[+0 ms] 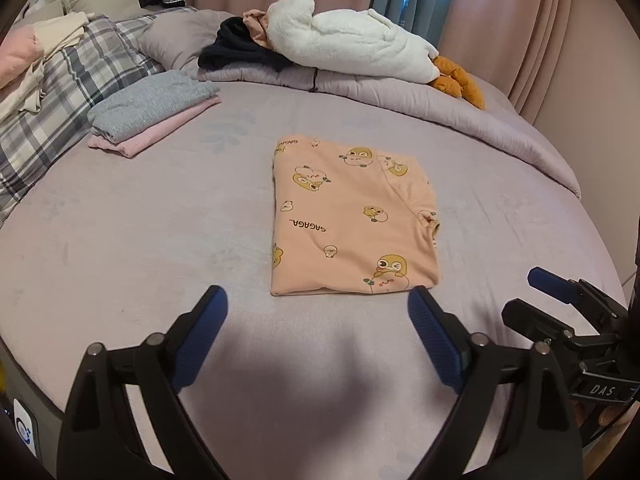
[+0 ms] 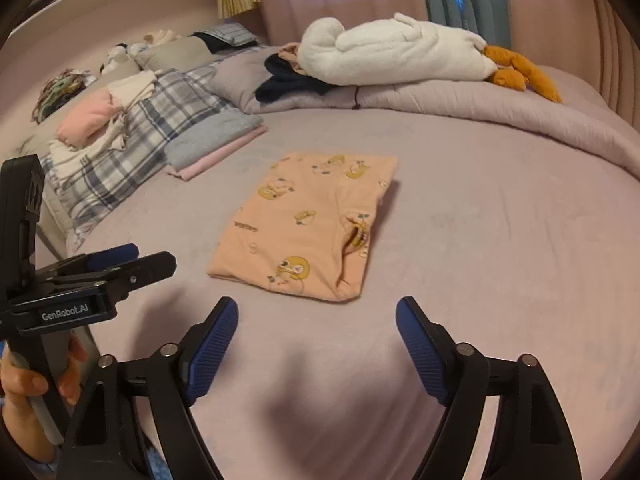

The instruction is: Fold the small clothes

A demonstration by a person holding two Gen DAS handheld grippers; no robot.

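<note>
Nearest to the cameras, the left gripper (image 1: 318,304) hangs above the bed sheet (image 1: 160,240) with its jaws spread wide and nothing between them. The right gripper (image 2: 316,316) is likewise spread and empty, clear of the cloth. A hand (image 2: 24,392) grips the left tool's handle at the edge of the right wrist view.

Just beyond both sets of fingertips lies the peach printed garment (image 1: 352,220), folded into a compact rectangle, flat on the sheet, touched by neither gripper. Judgement: this piece looks finished, and the likely next act is moving it to the stack or fetching another item.

Risks noted:
- The right edge of the fold shows a puckered seam and a small gaping opening (image 2: 356,236). A lift from one side only would probably let the layers slide apart and undo the fold.
- A pinch on the top layer alone would peel it open; the jaws need to take the whole thickness.
- The soft sheet may be caught with the garment and bunch beneath it.

Farther left, a grey folded piece (image 1: 152,104) rests on a pink folded piece (image 1: 160,132), right beside the plaid pillow (image 1: 60,120). A careless placement could tip or skew this stack.

Farthest back, a white plush toy (image 1: 344,44) and dark clothing (image 1: 240,52) lie on the rolled quilt (image 1: 440,108); dragging from that heap could tumble it.
</note>
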